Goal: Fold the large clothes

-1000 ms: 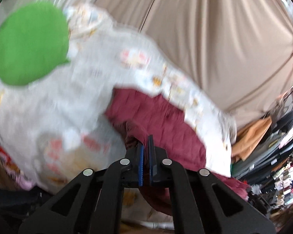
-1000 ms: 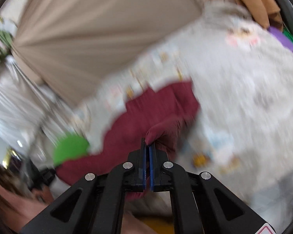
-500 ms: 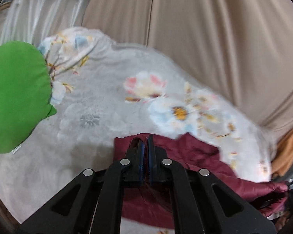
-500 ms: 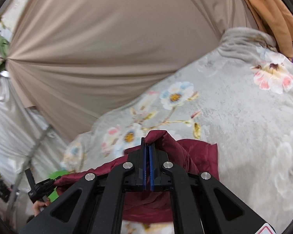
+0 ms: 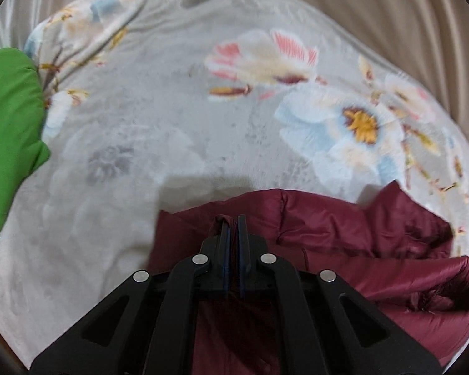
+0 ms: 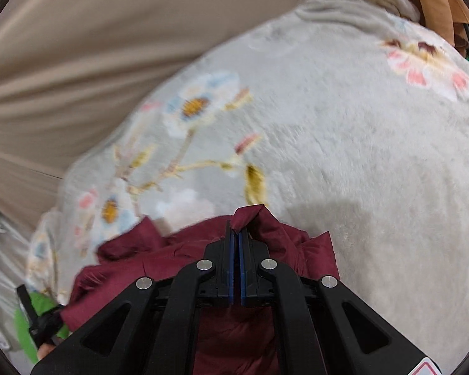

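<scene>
A maroon padded jacket (image 5: 344, 234) lies bunched on a grey floral blanket (image 5: 172, 109). My left gripper (image 5: 233, 220) pinches a fold at the jacket's left edge just above the blanket; its jaws are opening slightly, with the cloth still between the pads. In the right wrist view my right gripper (image 6: 236, 229) is shut on a raised fold of the same jacket (image 6: 172, 265), low over the blanket (image 6: 359, 156). The other gripper (image 6: 37, 322) shows small at the lower left there.
A bright green cushion (image 5: 6, 125) lies at the blanket's left edge, also in the right wrist view as a green cushion (image 6: 31, 312). A beige curtain (image 5: 359, 6) hangs behind. Orange clothing (image 6: 428, 3) lies at the far right corner.
Both grippers have swung forward and down with the jacket, bringing it from the air to rest low on the blanket. The blanket now fills both views.
</scene>
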Tool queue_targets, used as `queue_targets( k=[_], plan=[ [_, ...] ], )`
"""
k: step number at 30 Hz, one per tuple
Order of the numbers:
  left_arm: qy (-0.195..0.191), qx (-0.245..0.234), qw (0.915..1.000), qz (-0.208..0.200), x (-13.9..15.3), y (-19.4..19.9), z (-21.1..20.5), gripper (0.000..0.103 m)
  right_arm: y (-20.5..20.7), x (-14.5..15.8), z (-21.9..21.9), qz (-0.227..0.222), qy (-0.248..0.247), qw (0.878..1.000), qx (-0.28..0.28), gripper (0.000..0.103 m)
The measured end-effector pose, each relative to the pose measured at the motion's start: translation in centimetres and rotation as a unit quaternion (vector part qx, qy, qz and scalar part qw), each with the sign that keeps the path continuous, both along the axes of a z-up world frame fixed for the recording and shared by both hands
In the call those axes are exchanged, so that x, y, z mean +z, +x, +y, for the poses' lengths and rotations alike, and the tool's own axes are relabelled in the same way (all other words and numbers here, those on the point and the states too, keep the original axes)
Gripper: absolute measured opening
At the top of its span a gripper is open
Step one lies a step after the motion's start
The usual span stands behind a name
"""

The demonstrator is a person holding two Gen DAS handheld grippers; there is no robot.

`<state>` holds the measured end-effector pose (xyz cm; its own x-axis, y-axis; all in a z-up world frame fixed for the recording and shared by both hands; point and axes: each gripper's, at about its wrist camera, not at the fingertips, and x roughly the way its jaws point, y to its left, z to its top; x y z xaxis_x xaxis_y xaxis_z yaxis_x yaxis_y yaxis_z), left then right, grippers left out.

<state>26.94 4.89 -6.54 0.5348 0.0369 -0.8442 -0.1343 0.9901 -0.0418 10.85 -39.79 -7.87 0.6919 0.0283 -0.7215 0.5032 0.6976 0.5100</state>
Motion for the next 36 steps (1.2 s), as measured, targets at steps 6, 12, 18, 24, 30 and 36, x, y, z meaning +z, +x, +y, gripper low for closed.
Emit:
queue_targets(
  k=[6,12,18,24,30,36],
  plan=[
    [-0.064,0.006,0.9978,-0.02,0.7,0.6,1.3,0.015,-1.7,1.6,-1.6,-0.056,0.019,0.997,-0.056,0.019],
    [-0.116,0.006,0.9727,-0.201,12.1,-7.0,4.7,0.074,-7.3,8.6,4.1,-0.118,-0.063,0.989,0.059,0.026],
    [-0.057,-0.175,0.98,-0.075,5.6,-11.1,-5.8,0.059,-5.7,3.5,19.1,-0.049,-0.092,0.956,0.275,0.0],
    [-0.008,-0.137,0.9905,0.011,-1.4,-11.9,-5.9,0.056,-5.9,-1.3,17.6,0.01,-0.1,0.965,0.241,0.0],
    [0.022,-0.095,0.9952,0.015,-2.8,-11.1,-0.4,0.057,-10.2,-4.3,5.1,0.057,-0.06,0.994,0.068,0.0],
    [-0.017,-0.075,0.9969,-0.02,1.2,-11.4,-1.0,0.054,-10.4,0.7,3.6,0.023,-0.075,0.997,0.026,0.002]
  ],
)
